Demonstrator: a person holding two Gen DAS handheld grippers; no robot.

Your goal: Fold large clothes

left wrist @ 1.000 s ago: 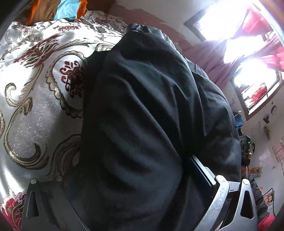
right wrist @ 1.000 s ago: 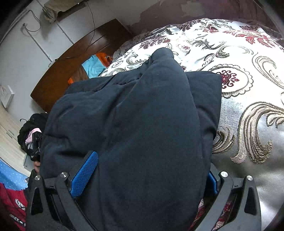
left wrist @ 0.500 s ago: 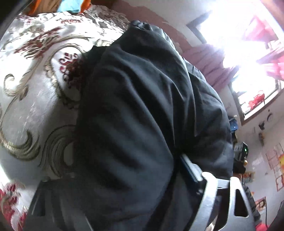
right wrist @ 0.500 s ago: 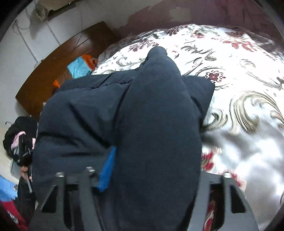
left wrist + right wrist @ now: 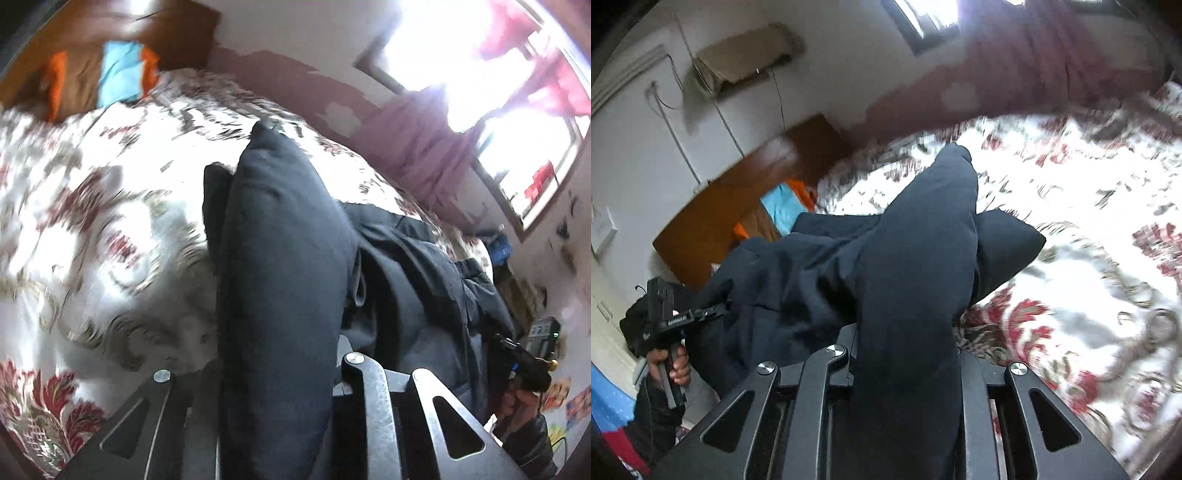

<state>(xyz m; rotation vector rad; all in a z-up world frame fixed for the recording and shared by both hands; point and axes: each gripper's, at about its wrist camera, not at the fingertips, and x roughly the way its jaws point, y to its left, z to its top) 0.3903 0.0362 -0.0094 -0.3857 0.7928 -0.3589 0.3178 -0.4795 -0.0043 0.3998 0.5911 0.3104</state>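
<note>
Each tool, left tool [image 5: 275, 373] and right tool [image 5: 905, 363], is clamped on a bunched edge of the dark garment [image 5: 849, 273], lifted above the patterned bed [image 5: 1089, 295]; through the blur no finished fold shows, so the folding seems barely begun.

The dark garment [image 5: 280, 266] drapes over the middle of the left gripper [image 5: 273, 373], hiding its fingertips and pads — its lower end runs off the bottom edge of the frame. In the right wrist view the same cloth covers the right gripper [image 5: 905, 354] likewise, so the contact cannot be seen. The floral bedspread [image 5: 92, 229] is smeared by motion blur at left, and again at right in the other view. The window [image 5: 461, 48], upper right, is washed out — nothing beyond it can be made out. Wall stickers at lower right are too small to read.
</note>
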